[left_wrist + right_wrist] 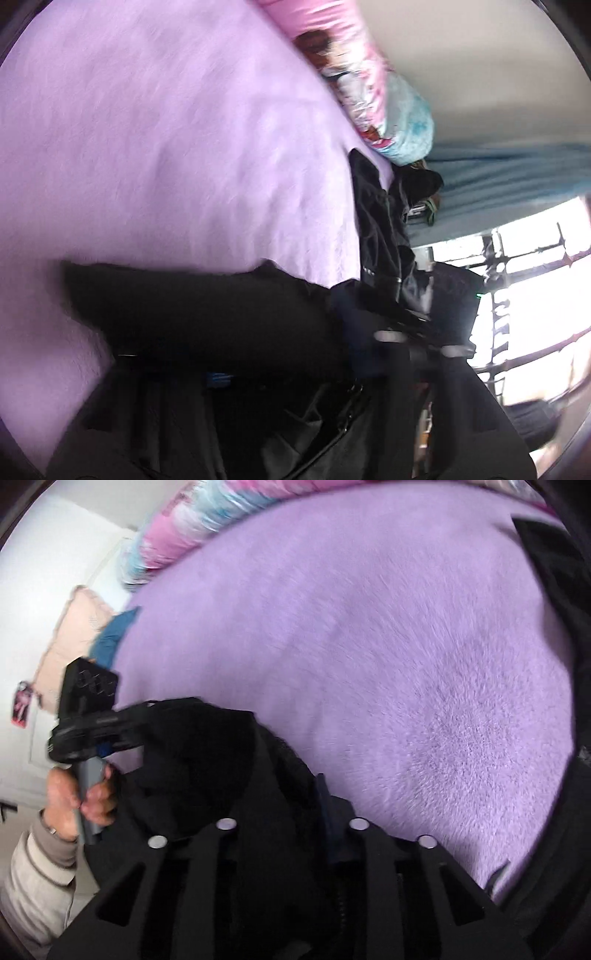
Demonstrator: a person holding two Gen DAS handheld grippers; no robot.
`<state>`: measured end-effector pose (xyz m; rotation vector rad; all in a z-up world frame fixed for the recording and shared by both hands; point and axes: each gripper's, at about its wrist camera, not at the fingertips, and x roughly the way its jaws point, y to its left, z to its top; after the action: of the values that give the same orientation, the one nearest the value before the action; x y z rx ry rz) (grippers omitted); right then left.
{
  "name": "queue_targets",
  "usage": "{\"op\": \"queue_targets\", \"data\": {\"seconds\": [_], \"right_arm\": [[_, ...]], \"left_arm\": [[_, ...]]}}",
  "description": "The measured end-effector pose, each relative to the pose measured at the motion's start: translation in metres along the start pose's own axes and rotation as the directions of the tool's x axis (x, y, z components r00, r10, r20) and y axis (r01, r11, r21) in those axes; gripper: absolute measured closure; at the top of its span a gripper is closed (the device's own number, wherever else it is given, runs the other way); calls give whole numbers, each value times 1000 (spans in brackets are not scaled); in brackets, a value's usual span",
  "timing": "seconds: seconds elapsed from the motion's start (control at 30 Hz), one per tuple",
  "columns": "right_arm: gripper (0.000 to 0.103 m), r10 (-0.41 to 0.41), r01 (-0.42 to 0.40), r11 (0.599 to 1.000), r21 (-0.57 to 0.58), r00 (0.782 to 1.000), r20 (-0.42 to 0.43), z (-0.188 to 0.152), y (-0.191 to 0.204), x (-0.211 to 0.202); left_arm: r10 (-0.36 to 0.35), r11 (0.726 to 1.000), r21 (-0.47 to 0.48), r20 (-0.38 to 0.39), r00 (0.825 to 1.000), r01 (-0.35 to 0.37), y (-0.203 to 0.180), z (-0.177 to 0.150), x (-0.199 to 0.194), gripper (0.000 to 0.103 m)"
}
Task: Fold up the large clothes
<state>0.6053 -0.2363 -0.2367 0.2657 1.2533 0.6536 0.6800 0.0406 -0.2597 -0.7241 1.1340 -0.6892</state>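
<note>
A black garment (221, 314) lies bunched on a lilac fleece blanket (147, 129) that covers a bed. In the left wrist view the garment drapes over my left gripper (291, 339) and fills the gap between its fingers, hiding one of them. The right wrist view shows that gripper (147, 710) at the left, held by a hand (70, 801), its jaws pinching an edge of the garment (207, 746). My right gripper (291, 808) is at the bottom, its fingers close together and clamped on a fold of the same black cloth.
A pink and blue patterned quilt (369, 74) lies rolled along the blanket's far edge. More black clothing (376, 221) is heaped beside it, and dark fabric (554, 590) runs along the right. A pale pillow (70, 635) and a barred window (535, 277) are nearby.
</note>
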Motion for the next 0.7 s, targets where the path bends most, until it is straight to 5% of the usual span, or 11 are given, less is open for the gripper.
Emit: {"op": "queue_targets", "data": {"seconds": [0.27,0.5,0.6,0.7], "right_arm": [[91,-24,33,974,-225,999,39,-49,70,-48],[92,-54,106,893,-438,990,130,-124,127,-102],[92,-49,102,869,-485,992,119,-159,142,-111],[92,-65,89,856,-509,996,64,-189,149,-91]], "left_arm": [[-79,988,138,13,997,76,-52,-19,-29,89],[-238,877,418,-52,970,237,-116,-89,-85,90],[-232,821,511,-110,966,255,-132,-131,-107,89],[-176,817,520,-186,967,249,-125,-177,-106,85]]}}
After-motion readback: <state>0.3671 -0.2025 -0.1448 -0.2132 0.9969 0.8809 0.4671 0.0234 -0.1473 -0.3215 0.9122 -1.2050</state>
